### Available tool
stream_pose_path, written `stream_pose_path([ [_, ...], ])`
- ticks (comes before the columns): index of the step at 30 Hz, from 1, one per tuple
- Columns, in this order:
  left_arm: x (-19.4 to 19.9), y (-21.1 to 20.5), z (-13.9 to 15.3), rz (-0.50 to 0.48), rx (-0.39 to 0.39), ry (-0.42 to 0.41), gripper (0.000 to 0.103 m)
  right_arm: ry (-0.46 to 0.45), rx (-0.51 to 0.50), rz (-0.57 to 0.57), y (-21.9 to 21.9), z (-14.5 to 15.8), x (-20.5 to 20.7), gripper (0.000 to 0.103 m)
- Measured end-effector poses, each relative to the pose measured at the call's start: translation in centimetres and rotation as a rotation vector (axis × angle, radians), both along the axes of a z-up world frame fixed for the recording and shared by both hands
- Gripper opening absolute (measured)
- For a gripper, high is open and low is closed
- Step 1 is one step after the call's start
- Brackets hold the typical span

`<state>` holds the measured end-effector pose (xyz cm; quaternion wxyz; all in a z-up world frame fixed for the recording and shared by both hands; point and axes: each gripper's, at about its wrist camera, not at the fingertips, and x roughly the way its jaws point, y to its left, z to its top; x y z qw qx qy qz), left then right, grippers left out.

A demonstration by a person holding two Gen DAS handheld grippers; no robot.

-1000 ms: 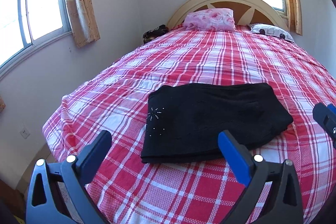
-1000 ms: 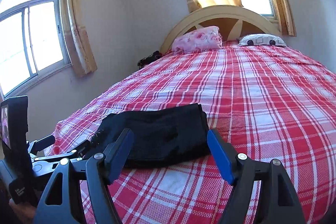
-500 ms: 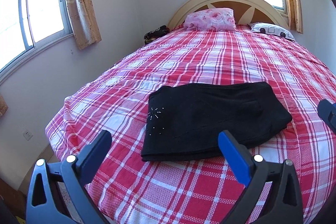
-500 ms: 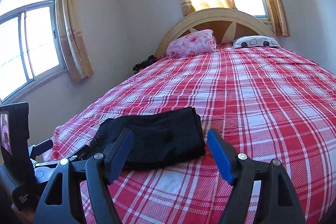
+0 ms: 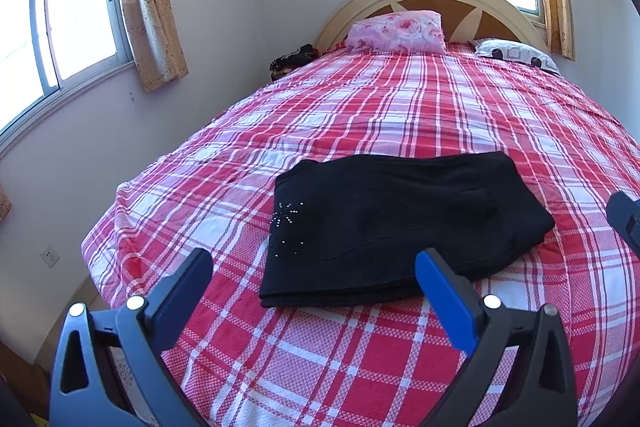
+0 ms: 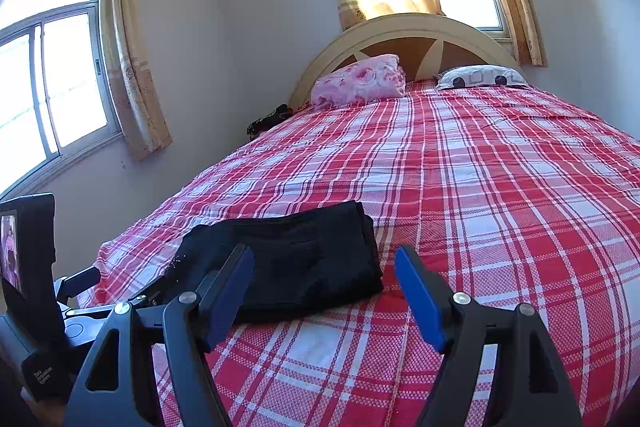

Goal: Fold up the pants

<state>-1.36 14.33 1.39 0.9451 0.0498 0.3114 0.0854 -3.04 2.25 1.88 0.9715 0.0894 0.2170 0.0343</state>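
Lying folded on the plaid bedspread (image 5: pixel 400 115), black pants (image 5: pixel 400 223) face two wide, empty tools.

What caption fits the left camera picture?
Folded black pants lie on a red plaid bed, left gripper open above them.

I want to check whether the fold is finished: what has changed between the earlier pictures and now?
The right gripper tilted up and drew back a little: its view shows more wall, and its tip sits closer to the left view's edge. Nothing was grasped or released. The pants stay folded on the bed, and both the right and the left gripper stay open and empty.
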Motion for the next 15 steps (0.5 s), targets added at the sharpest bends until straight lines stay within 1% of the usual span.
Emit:
stream_pose_path([
  [13,0.33,-0.52,-0.05,-0.011,-0.007,0.012,0.103,0.003,-0.002,-0.013,-0.69,-0.19,-0.04,0.075],
  [15,0.25,-0.75,-0.05,-0.013,0.000,0.002,0.103,0.003,0.001,-0.015,-0.82,-0.21,-0.13,0.075],
])
